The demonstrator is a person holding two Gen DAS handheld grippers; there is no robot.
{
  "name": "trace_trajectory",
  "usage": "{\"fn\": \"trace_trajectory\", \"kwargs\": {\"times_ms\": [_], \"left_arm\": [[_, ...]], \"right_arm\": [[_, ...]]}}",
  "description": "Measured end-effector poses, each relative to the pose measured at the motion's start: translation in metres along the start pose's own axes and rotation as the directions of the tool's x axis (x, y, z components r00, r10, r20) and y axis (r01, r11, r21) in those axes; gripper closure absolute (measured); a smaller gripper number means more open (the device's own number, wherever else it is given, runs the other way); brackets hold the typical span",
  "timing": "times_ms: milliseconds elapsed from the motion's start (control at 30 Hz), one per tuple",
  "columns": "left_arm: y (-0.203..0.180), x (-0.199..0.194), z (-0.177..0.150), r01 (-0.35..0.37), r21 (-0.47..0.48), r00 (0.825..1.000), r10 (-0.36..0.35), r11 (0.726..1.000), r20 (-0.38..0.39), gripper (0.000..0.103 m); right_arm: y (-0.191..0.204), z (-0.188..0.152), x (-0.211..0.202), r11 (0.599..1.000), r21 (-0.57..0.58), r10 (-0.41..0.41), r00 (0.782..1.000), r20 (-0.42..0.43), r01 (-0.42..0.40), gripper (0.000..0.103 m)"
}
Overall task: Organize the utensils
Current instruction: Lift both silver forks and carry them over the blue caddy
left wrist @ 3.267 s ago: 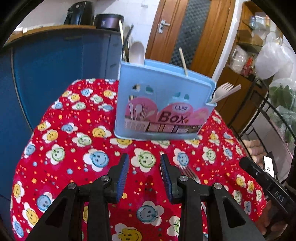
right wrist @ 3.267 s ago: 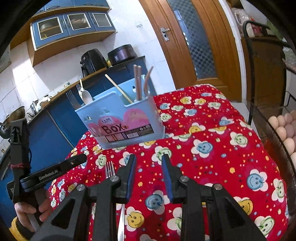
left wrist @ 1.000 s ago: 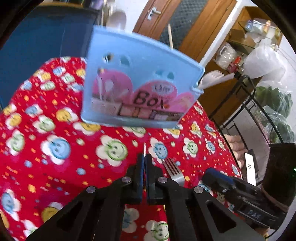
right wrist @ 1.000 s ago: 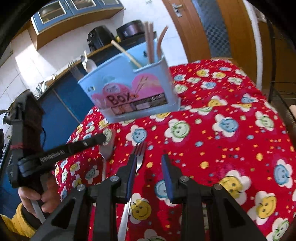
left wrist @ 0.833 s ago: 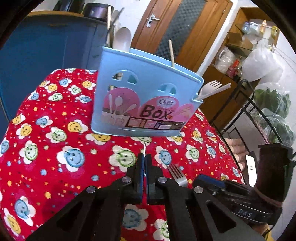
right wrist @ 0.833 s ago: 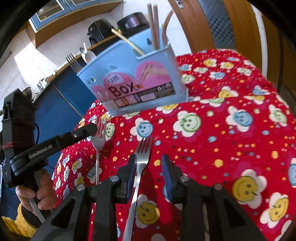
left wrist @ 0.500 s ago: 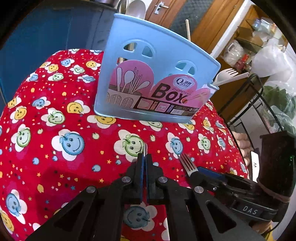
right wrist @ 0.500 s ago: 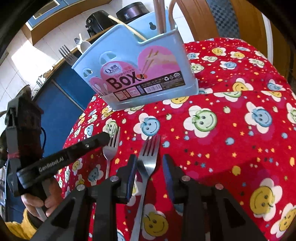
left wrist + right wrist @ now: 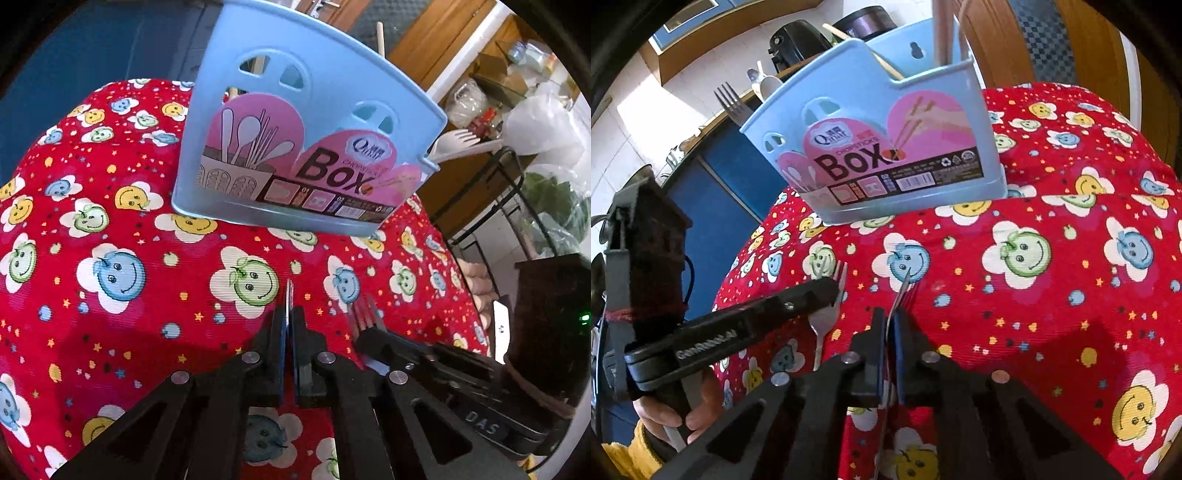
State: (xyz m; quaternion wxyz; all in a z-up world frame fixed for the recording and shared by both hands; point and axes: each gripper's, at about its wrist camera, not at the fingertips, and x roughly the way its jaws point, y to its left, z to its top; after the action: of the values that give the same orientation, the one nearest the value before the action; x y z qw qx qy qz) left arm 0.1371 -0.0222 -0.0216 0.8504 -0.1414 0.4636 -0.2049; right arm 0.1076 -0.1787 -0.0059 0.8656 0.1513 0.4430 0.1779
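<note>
Red smiley-print tablecloth (image 9: 1071, 295) carries the blue utensil box (image 9: 886, 162), in front of which left gripper (image 9: 288, 328) and right gripper (image 9: 888, 332) each clench a fork (image 9: 827, 295) (image 9: 903, 291) edge-on, jaws just closed on the right, evidently for slotting into the box.

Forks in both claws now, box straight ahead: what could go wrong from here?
1. The right claw grips its fork edge-on near the head; the long handle could swing or slip.
2. The left claw and its fork sit close beside the right one; they could knock together on the way to the box.
3. The box already holds chopsticks; a fork could catch on them.
</note>
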Motion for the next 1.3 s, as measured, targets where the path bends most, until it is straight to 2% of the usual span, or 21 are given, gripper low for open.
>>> {"fn": "trace_trajectory", "kwargs": {"times_ms": [167, 300, 433, 533, 633, 833, 1000, 1233, 1300], "left_arm": [[-0.002, -0.003, 0.000, -0.009, 0.023, 1.000, 0.009, 1.000, 0.003, 0.100], [-0.003, -0.017, 0.000, -0.011, 0.032, 0.999, 0.010, 0.999, 0.041, 0.101], [-0.008, -0.042, 0.003, 0.003, 0.036, 0.993, -0.007, 0.999, 0.119, 0.102], [-0.015, -0.062, 0.006, -0.016, 0.056, 0.982, 0.005, 0.998, 0.190, 0.102], [-0.022, -0.084, 0.009, -0.028, 0.066, 0.964, 0.009, 0.997, 0.266, 0.102], [-0.030, -0.118, 0.024, -0.028, 0.081, 0.935, -0.003, 0.996, 0.355, 0.102], [-0.040, -0.149, 0.047, -0.073, 0.119, 0.898, 0.013, 0.990, 0.441, 0.102], [-0.052, -0.184, 0.089, -0.148, 0.131, 0.831, 0.052, 0.980, 0.554, 0.102], [-0.056, -0.193, 0.103, -0.176, 0.130, 0.805, 0.067, 0.976, 0.589, 0.102]], "right_arm": [[0.001, 0.003, -0.010, 1.000, -0.006, 0.008, 1.000, 0.024, -0.008, 0.098], [0.004, 0.003, -0.030, 0.999, -0.026, 0.021, 0.997, 0.075, -0.019, 0.098], [0.013, 0.006, -0.051, 0.998, -0.063, 0.024, 0.988, 0.153, -0.014, 0.099], [0.024, 0.008, -0.067, 0.995, -0.098, 0.011, 0.974, 0.226, 0.011, 0.099], [0.036, 0.011, -0.082, 0.991, -0.123, -0.007, 0.956, 0.293, 0.044, 0.100], [0.052, 0.021, -0.109, 0.984, -0.153, -0.021, 0.913, 0.408, 0.091, 0.100], [0.055, 0.037, -0.128, 0.981, -0.154, -0.030, 0.882, 0.470, 0.115, 0.100], [0.055, 0.055, -0.146, 0.977, -0.152, -0.051, 0.859, 0.509, 0.148, 0.100], [0.056, 0.058, -0.151, 0.975, -0.153, -0.058, 0.853, 0.518, 0.160, 0.100]]}}
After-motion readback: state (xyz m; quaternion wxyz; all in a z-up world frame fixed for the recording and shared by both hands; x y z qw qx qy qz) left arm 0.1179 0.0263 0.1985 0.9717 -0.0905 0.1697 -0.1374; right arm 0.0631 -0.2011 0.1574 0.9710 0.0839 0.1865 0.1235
